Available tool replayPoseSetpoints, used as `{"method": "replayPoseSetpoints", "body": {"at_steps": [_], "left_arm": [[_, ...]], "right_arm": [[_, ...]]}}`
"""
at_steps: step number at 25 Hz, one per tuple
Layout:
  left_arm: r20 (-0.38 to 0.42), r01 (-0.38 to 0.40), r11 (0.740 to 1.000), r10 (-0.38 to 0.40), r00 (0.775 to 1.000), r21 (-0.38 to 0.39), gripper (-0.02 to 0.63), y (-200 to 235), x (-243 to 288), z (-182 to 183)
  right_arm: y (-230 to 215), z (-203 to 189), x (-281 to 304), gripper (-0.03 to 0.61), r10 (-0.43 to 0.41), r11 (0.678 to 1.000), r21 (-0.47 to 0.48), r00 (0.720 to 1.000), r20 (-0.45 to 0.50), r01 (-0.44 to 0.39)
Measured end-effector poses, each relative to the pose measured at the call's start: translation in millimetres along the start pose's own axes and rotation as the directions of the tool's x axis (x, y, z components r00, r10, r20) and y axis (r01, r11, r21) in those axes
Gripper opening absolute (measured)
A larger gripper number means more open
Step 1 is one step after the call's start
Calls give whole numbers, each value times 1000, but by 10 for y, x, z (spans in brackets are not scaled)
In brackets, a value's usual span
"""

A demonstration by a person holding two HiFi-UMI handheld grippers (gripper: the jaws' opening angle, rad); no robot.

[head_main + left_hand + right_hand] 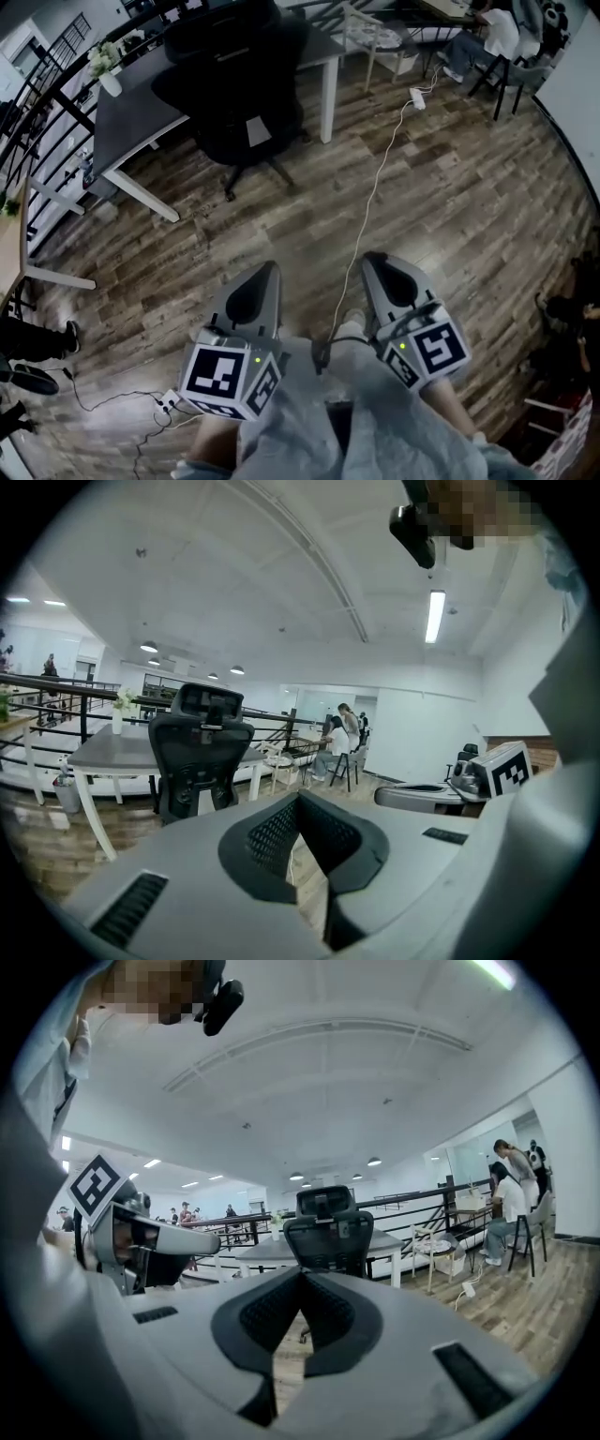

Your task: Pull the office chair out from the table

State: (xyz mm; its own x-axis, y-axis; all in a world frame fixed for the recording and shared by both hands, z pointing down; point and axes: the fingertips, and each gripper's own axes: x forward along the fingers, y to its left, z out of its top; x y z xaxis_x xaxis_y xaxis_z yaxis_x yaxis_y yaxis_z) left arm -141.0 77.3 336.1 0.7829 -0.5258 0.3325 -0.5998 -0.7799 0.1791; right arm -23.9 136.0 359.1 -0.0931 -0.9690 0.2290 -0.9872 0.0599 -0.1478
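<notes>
Grey plastic shells of the two grippers lie nearest, held low over the person's lap. The left gripper (271, 272) has its jaws brought together at the tips with nothing between them. In the left gripper view its black ribbed pads (270, 836) meet in a point, and only floor shows through the slit below. The right gripper (371, 260) stands just beside it, also with its jaws closed and empty. Its pads (267, 1312) touch at the front in the right gripper view. Neither gripper touches anything.

Beyond them runs the wood plank floor (459, 206), with a white cable (377, 183) trailing between the grippers up to a power strip (417, 97).

Farther off, well apart from both grippers, stands the black office chair (234, 89). It is upright with its mesh back and headrest facing the person. Its seat is pushed in against the long edge of the grey tabletop (131, 117), and its wheeled base rests on the floor. A white vase of flowers (108, 75) stands on the tabletop's far left corner. Behind the table runs a dark railing (56, 682), and at the far right a seated person (492, 37) is at another table.
</notes>
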Motion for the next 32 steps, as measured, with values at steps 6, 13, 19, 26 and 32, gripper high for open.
{"method": "replayPoseSetpoints", "body": {"at_steps": [6, 13, 19, 26, 32], "left_arm": [[38, -82, 996, 83, 996, -43, 9, -246, 435, 229], [75, -165, 984, 170, 983, -75, 9, -474, 744, 413], [98, -216, 974, 222, 970, -64, 9, -568, 854, 550], [110, -256, 965, 261, 959, -58, 9, -467, 960, 672], [130, -268, 961, 275, 953, -68, 9, -211, 1218, 756]], "right_arm": [[-601, 166, 60, 5, 84, 996, -37, 996, -11, -84], [-1173, 249, 51, 5, 142, 989, -43, 990, -11, -143], [-1440, 255, 75, 5, 183, 981, -55, 983, -20, -184], [-1578, 331, 237, 5, 196, 980, -46, 981, 6, -195], [-1724, 347, 538, 5, 188, 981, -54, 982, 0, -188]]}}
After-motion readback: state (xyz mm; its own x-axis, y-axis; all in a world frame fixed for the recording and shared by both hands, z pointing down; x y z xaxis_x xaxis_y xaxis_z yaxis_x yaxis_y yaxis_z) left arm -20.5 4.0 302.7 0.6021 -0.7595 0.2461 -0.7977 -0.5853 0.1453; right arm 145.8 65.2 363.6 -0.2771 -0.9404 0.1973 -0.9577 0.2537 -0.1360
